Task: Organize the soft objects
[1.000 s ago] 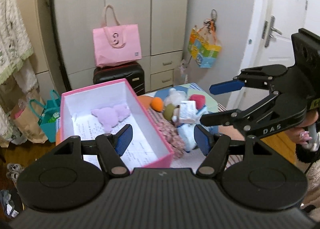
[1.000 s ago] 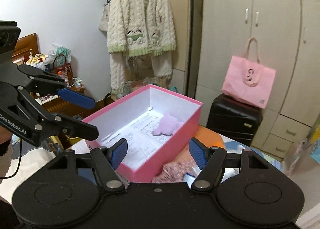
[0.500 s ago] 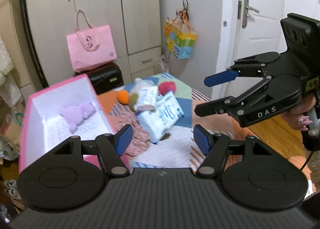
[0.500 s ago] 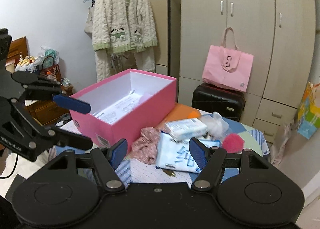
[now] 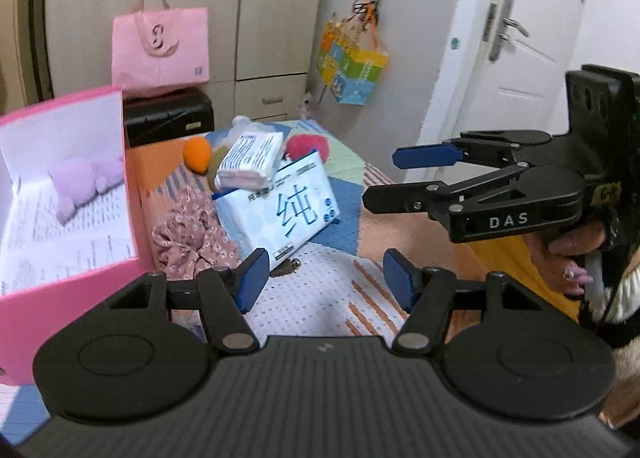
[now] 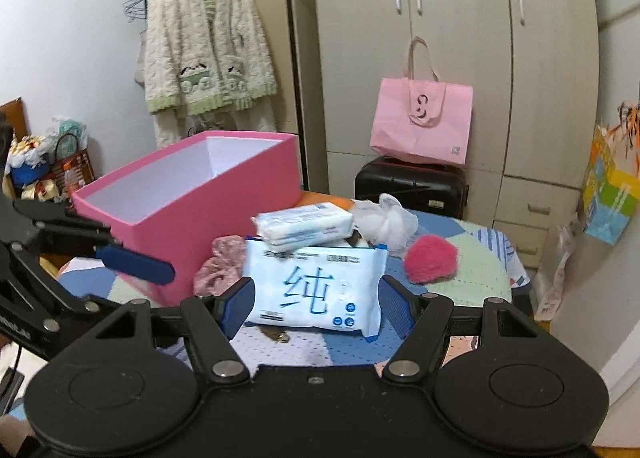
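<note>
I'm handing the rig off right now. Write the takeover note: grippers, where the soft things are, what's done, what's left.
Left gripper: empty; jaws have just been closing a little, nothing between them.
Right gripper: open, empty, lined up with the large tissue pack but not touching it.
Pink box: on the table's left side; a purple plush is already inside.
Still on the table: large tissue pack, small tissue pack on top of it, floral scrunchie, red pompom, orange ball, white mesh pouf.
Left to do: put these in the box.

One pink box [image 6: 192, 197], two tissue packs [image 6: 316, 290], one red pompom [image 6: 432, 264], one orange ball [image 5: 197, 153], one floral scrunchie [image 5: 188, 236].
</note>
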Demonstrator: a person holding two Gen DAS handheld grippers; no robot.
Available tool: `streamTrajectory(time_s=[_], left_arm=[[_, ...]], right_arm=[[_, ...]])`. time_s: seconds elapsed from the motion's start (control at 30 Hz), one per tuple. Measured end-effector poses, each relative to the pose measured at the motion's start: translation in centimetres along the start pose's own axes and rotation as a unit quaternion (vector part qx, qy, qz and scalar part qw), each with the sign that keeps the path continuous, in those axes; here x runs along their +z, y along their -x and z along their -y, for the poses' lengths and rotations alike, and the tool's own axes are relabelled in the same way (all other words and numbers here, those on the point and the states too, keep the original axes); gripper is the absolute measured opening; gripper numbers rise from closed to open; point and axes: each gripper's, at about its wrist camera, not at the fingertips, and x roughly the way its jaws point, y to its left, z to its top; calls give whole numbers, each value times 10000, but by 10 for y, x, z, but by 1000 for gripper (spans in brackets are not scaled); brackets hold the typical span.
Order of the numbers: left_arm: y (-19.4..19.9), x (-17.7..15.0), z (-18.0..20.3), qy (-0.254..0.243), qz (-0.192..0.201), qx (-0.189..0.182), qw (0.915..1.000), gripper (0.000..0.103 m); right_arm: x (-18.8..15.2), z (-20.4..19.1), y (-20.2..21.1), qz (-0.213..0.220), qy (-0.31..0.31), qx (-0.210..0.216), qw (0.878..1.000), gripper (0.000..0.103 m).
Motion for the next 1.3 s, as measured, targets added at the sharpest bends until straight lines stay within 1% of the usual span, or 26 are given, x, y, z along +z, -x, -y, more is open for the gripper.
streamTrajectory(time_s=[0.1, 0.17, 0.2, 0.27, 0.37, 0.47, 0.53, 0.63, 0.7, 0.83, 0.9, 0.93, 0.97, 1.0, 1.03, 1.07, 1.1, 1.3], left_arm=[[-21, -3, -10, 254, 3, 100, 9996, 62], [-32, -4, -15, 410, 41, 141, 9991, 62], [-37, -5, -17, 453, 96, 206, 9987, 62], [-43, -5, -18, 484, 207, 321, 9981, 60], [-52, -5, -16, 546, 289, 520, 9967, 60], [-59, -5, -13, 632, 361, 855, 9937, 60], [-64, -7, -12, 691, 379, 1017, 9917, 60], [-73, -8, -10, 704, 365, 1074, 9910, 60], [-75, -10, -10, 740, 445, 1130, 9898, 60], [-78, -12, -15, 985, 590, 1043, 9879, 61], [-78, -14, -16, 1048, 642, 989, 9875, 60], [-78, -16, -16, 1064, 661, 961, 9874, 60], [-78, -16, -16, 1086, 662, 942, 9874, 60], [-78, -17, -16, 1111, 662, 909, 9874, 60], [-78, -18, -16, 1123, 668, 893, 9874, 60], [-78, -19, -15, 1127, 681, 877, 9874, 57], [-78, -20, -15, 1123, 701, 846, 9876, 56], [-77, -22, -13, 1296, 674, 547, 9878, 56]], right_arm=[[-5, 11, -15, 11, -130, 48, 9999, 71], [-6, 16, -24, 41, -204, 103, 9997, 65], [-7, 20, -29, 56, -243, 144, 9996, 64], [-10, 25, -36, 64, -292, 174, 9994, 59], [-13, 30, -48, 18, -344, 189, 9992, 59], [-17, 34, -56, 10, -401, 110, 9991, 59], [-20, 38, -59, 25, -468, 110, 9988, 59], [-24, 46, -63, 20, -608, 214, 9979, 59], [-26, 50, -66, 6, -707, 300, 9970, 59], [-28, 58, -71, 16, -891, 471, 9949, 59], [-29, 59, -72, -52, -947, 550, 9940, 59], [-30, 59, -73, -73, -968, 587, 9935, 56], [-33, 59, -72, -84, -990, 633, 9930, 52], [-35, 58, -73, -90, -1018, 678, 9924, 52], [-38, 56, -72, -66, -1047, 656, 9923, 51], [-41, 54, -71, -41, -1064, 630, 9923, 47], [-44, 51, -70, -22, -1081, 612, 9923, 46], [-55, 35, -63, 136, -1168, 367, 9924, 46]])
